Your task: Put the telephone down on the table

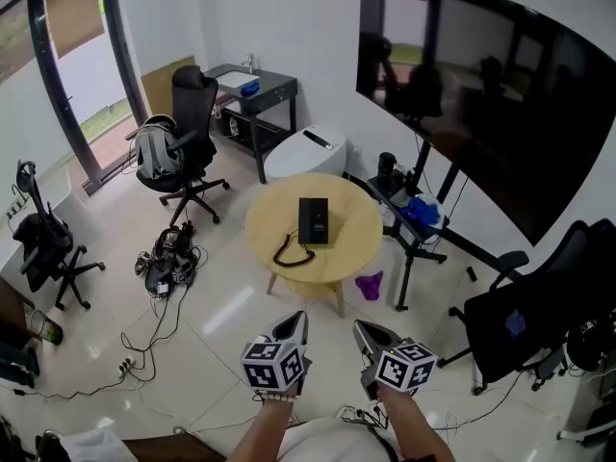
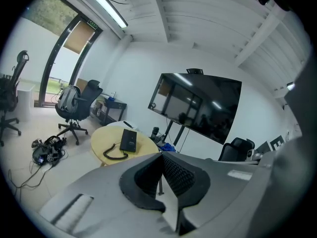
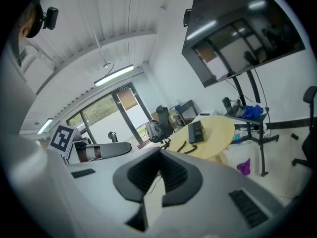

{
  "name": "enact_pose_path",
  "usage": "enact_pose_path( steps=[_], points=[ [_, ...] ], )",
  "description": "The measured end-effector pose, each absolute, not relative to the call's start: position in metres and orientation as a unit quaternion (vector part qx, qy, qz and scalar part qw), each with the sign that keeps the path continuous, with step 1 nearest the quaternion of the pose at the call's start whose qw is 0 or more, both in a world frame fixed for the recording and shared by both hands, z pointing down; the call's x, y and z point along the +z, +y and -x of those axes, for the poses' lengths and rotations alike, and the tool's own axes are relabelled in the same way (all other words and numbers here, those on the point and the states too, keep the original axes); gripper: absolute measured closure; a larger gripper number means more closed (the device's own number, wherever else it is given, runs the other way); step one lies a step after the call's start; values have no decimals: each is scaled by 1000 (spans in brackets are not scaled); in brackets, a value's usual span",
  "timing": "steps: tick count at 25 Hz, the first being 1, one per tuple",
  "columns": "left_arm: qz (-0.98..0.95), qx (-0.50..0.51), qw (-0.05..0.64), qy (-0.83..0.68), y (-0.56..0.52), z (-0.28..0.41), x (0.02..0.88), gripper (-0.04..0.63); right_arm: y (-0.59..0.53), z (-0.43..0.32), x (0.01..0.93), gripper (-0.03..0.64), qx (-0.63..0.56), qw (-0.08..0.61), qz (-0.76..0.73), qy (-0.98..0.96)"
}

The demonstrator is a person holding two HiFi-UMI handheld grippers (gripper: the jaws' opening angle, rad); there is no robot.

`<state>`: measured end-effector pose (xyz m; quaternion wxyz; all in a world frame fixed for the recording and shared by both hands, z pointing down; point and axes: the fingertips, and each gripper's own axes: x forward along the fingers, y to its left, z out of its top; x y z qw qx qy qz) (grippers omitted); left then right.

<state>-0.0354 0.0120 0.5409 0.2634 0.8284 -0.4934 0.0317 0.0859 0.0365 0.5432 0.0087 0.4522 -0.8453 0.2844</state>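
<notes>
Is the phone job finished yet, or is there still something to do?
It looks done: the telephone lies on the round table. Nothing is in hand: the left gripper and right gripper are shut and empty, well short of the table. Nothing seems left.

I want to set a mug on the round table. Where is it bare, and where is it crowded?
The table is bare on its right side, between the telephone and the rim, and along the far edge behind the telephone. The front left is crowded: the handset lies there.
</notes>
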Motion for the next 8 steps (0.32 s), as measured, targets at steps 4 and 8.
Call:
enact_pose_path(
  steps=[4,8],
  points=[
    [-829,29,264,-492,13,38,540,607,38,-84,542,606,284,10,-455,-844],
    [-830,29,265,-490,16,41,541,607,41,-82,543,606,284,10,-457,-843]
  ],
)
